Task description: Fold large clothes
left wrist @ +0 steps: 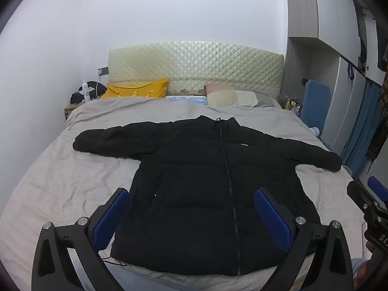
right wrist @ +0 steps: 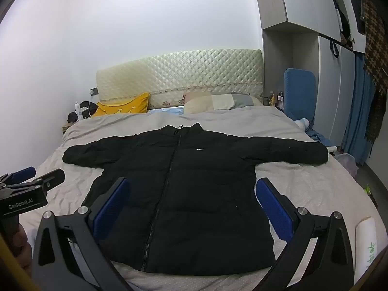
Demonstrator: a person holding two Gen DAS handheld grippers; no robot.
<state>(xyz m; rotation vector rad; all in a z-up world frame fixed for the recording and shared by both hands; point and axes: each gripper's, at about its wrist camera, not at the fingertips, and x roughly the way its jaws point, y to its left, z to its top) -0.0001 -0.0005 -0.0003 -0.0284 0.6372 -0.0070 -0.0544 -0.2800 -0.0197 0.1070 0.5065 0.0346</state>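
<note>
A black puffer jacket (left wrist: 206,181) lies flat and zipped on the grey bed sheet (left wrist: 60,181), front up, collar towards the headboard, both sleeves spread out to the sides. It also shows in the right wrist view (right wrist: 194,194). My left gripper (left wrist: 191,215) is open and empty, held above the jacket's hem. My right gripper (right wrist: 191,208) is open and empty, also above the hem. The right gripper shows at the right edge of the left wrist view (left wrist: 363,201); the left gripper shows at the left edge of the right wrist view (right wrist: 31,177).
A quilted cream headboard (left wrist: 194,65) stands at the far end. A yellow pillow (left wrist: 135,91) and pale pillows (left wrist: 232,98) lie by it. A nightstand with clutter (left wrist: 82,97) is at the far left. A wardrobe (right wrist: 327,72) and blue panel (right wrist: 299,94) stand right.
</note>
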